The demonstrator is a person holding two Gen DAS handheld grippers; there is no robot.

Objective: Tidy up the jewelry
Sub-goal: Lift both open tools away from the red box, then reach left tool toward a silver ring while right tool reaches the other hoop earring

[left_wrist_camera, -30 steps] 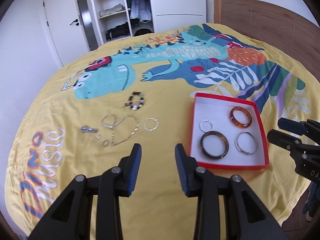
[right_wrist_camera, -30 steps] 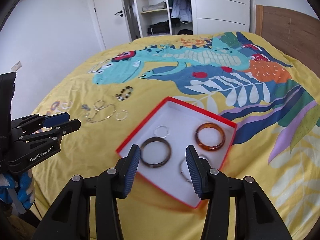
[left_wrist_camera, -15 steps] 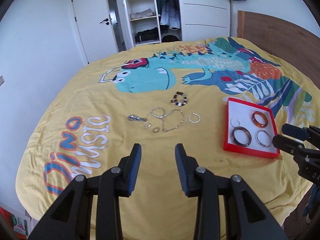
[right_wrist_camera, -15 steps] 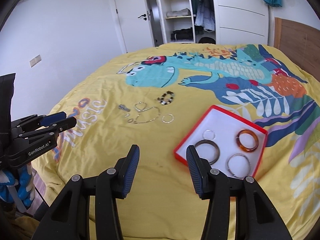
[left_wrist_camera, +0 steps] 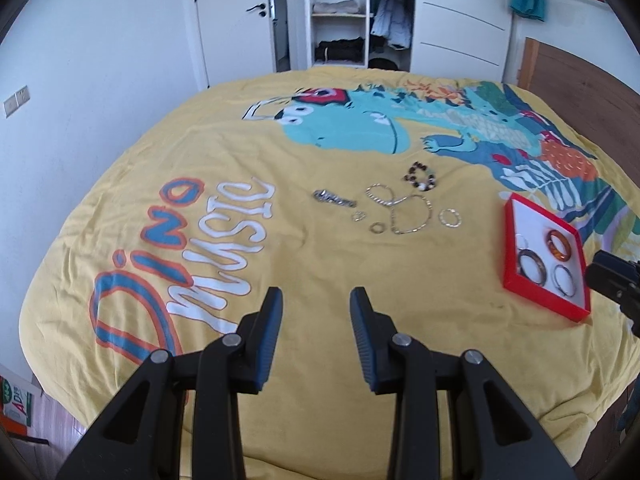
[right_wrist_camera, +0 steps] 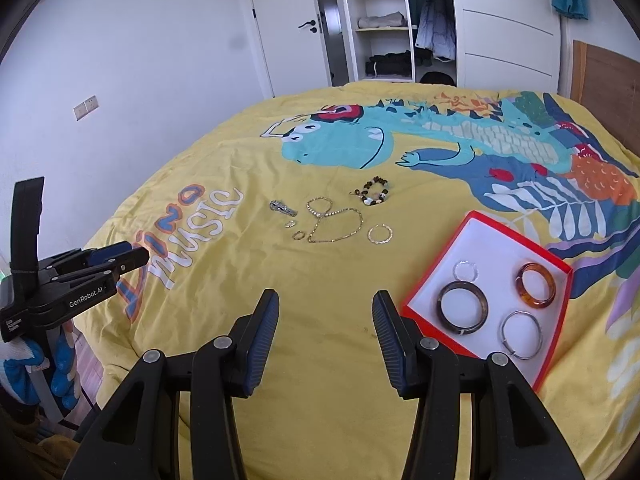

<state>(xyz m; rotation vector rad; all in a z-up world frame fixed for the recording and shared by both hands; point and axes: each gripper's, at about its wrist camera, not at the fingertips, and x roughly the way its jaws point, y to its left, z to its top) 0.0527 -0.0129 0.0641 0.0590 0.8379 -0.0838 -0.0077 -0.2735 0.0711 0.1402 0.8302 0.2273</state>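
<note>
A red box (right_wrist_camera: pixel 428 280) with a white inside lies on the yellow bedspread and holds several bangles: an amber one (right_wrist_camera: pixel 536 285), a dark one (right_wrist_camera: pixel 462 308), a silver one (right_wrist_camera: pixel 521 335) and a small hoop (right_wrist_camera: pixel 465 270). The box also shows in the left wrist view (left_wrist_camera: pixel 510 256). Loose on the spread lie a gold chain (right_wrist_camera: pixel 334 224), a beaded bracelet (right_wrist_camera: pixel 372 194), a gold hoop (right_wrist_camera: pixel 380 234), a silver clip (right_wrist_camera: pixel 282 208) and two small rings (right_wrist_camera: pixel 294 230). My left gripper (left_wrist_camera: pixel 316 312) and right gripper (right_wrist_camera: pixel 326 312) are open, empty and held above the bed's near edge.
The bed has a wooden headboard (left_wrist_camera: pixel 580 76) at the right. A white wall, a door (right_wrist_camera: pixel 288 32) and an open wardrobe (right_wrist_camera: pixel 396 20) stand behind it. The floor shows past the bed's left edge (left_wrist_camera: pixel 24 412).
Both grippers have pulled back and risen away from the box and jewelry. The whole bed now shows. The jaws stay open.
</note>
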